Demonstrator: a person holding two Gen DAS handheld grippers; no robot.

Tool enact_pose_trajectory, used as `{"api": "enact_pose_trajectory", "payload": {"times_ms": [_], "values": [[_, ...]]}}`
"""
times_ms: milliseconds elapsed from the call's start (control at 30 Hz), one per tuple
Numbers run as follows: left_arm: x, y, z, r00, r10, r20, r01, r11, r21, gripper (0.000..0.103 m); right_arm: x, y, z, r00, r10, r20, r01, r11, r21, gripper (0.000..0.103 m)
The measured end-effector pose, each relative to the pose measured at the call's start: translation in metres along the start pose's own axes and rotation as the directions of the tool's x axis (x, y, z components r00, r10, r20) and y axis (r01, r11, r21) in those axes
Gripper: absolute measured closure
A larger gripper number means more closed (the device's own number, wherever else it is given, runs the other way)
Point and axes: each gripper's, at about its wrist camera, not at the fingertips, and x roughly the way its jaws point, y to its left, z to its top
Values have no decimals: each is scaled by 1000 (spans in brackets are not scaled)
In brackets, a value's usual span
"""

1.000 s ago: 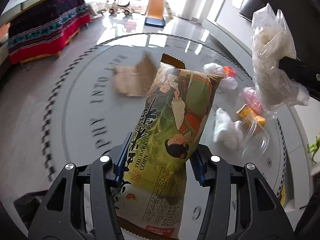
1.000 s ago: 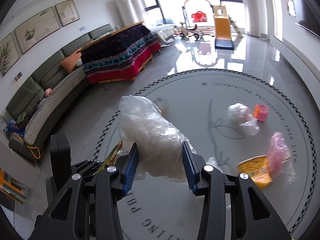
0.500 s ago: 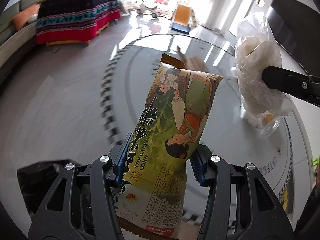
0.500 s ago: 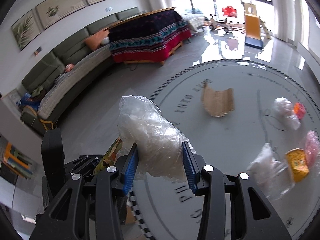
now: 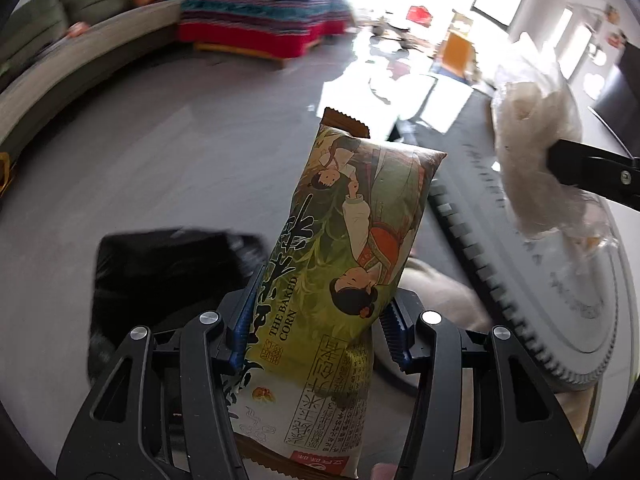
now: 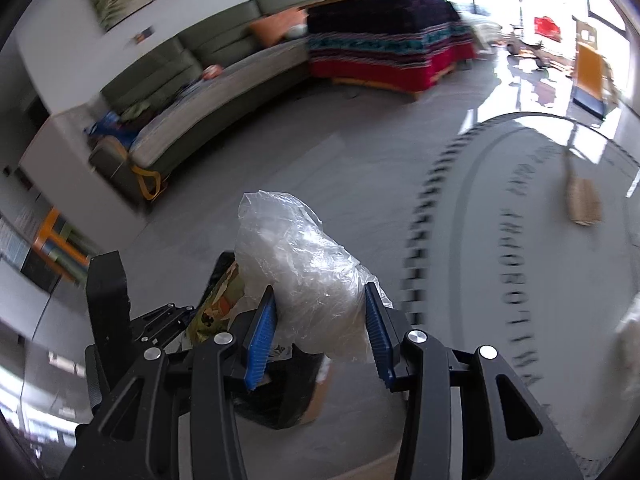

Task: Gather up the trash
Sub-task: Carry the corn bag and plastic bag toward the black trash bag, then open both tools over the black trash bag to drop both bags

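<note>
My left gripper is shut on a green baked-corn snack bag that stands up between its blue pads. Below and left of it sits a black trash bag on the grey floor. My right gripper is shut on a crumpled clear plastic bag. In the left wrist view that plastic bag hangs at the upper right, clamped by a black finger. In the right wrist view the snack bag and left gripper show at lower left, above the dark trash bag.
A round white floor emblem with a black toothed border and lettering lies to the right, with a cardboard scrap on it. A long green sofa and a table under a red patterned cloth stand further back.
Both grippers have swung left off the round emblem, each still holding its item. The loose trash on the emblem has left view and the black trash bag has come in under the left gripper.
</note>
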Motion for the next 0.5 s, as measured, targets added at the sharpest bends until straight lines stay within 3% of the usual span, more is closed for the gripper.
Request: {"api": "enact_pose_trajectory", "payload": {"times_ms": [300,500], "values": [[-5,80,-41,997,81,-11,-82,976,-203,51,51,58,-17,989,118,-90,-123,991,-53,58],[-2,111,-59,989,139,-46,-146,956,-255,51,80,95,-27,980,123,-158,-142,983,-113,59]]}}
